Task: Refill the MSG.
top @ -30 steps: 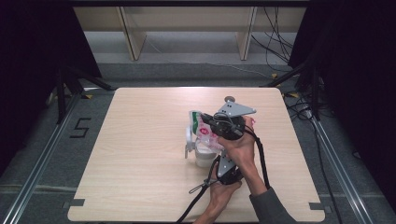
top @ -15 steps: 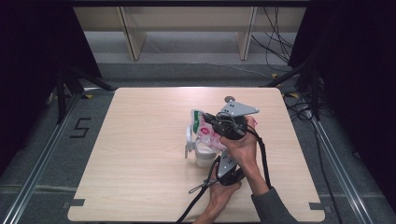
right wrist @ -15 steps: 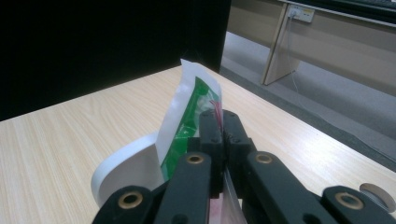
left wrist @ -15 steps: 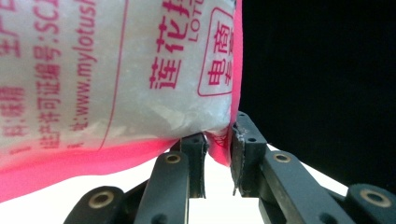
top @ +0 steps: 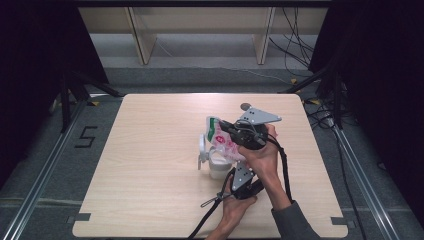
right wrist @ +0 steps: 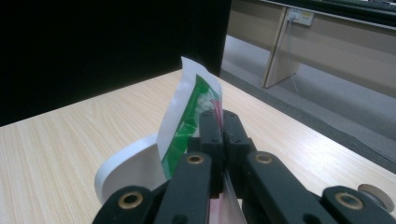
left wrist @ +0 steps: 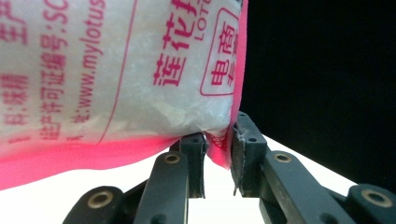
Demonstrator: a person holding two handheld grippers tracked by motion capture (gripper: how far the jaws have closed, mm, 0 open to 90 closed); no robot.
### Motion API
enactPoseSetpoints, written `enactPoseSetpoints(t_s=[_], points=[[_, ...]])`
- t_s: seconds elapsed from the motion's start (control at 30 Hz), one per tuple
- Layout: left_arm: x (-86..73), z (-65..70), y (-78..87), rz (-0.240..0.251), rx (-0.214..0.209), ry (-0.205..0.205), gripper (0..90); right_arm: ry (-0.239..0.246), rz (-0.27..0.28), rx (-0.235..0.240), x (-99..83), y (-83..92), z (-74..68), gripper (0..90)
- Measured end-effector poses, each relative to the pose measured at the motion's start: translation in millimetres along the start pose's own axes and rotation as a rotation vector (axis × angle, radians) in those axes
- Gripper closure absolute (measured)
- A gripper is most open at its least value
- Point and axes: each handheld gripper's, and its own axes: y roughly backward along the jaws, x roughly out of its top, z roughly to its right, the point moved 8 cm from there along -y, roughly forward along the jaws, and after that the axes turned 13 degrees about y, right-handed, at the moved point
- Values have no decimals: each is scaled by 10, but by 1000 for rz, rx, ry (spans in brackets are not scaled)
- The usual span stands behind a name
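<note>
Right gripper (right wrist: 223, 122): jaws clamped flat on the top seal of the bag (top: 224, 141), by the green corner. Left gripper (left wrist: 218, 154): jaws narrow, pinching the bag's pink bottom corner from below, pads on the film. Bag hangs between the two tools, long axis tilted, top end up toward the right gripper, bottom end down toward the left. It sits just above the white cup (top: 216, 165), mid-table (top: 150, 150), right of centre. Judgement: pour hinges on which end goes lower. Left gripper is nearer the cup, so the right end likely needs to drop over the rim.
</note>
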Motion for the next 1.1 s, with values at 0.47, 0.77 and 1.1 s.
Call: enactPoseSetpoints(t_s=[0.47,0.77,1.1], points=[[-33,-3,60,7,0,19,761,25,17,-6,33,99,17,900],[-85,-10,95,-11,2,12,753,35,18,-18,25,182,48,900],[-106,-48,168,-35,9,4,708,27,31,-9,45,296,29,900]])
